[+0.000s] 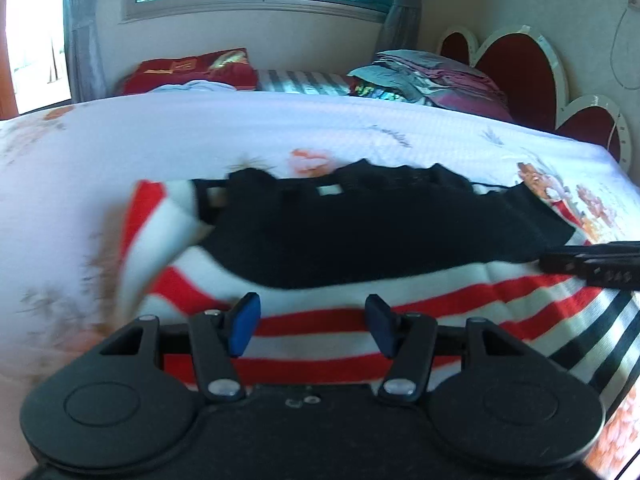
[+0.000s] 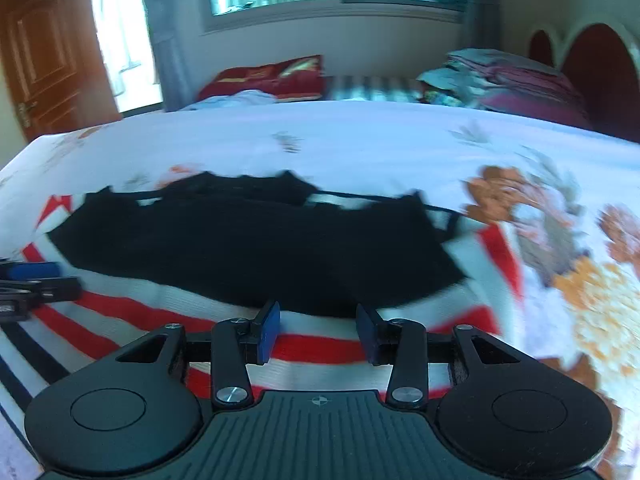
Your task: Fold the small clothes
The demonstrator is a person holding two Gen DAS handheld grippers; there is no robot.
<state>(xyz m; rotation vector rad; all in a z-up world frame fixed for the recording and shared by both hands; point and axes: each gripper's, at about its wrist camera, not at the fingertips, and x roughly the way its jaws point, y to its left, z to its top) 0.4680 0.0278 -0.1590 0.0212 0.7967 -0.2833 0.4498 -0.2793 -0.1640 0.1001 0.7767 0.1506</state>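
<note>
Lying flat on the bedsheet (image 1: 280,128), the striped garment (image 1: 320,320) spread just beneath and ahead of both tools, its black part (image 1: 380,236) folded across the far half. The left gripper (image 1: 312,320) stood released, its blue pads (image 1: 242,324) apart over a red stripe with nothing between them. The right gripper (image 2: 318,330) was likewise released and empty, its pads (image 2: 268,330) apart above the white-and-red bands. Each tool's tip showed at the edge of the other's view. Beyond both, at the bed's far side, sat a pile of clothes (image 1: 424,76).
</note>
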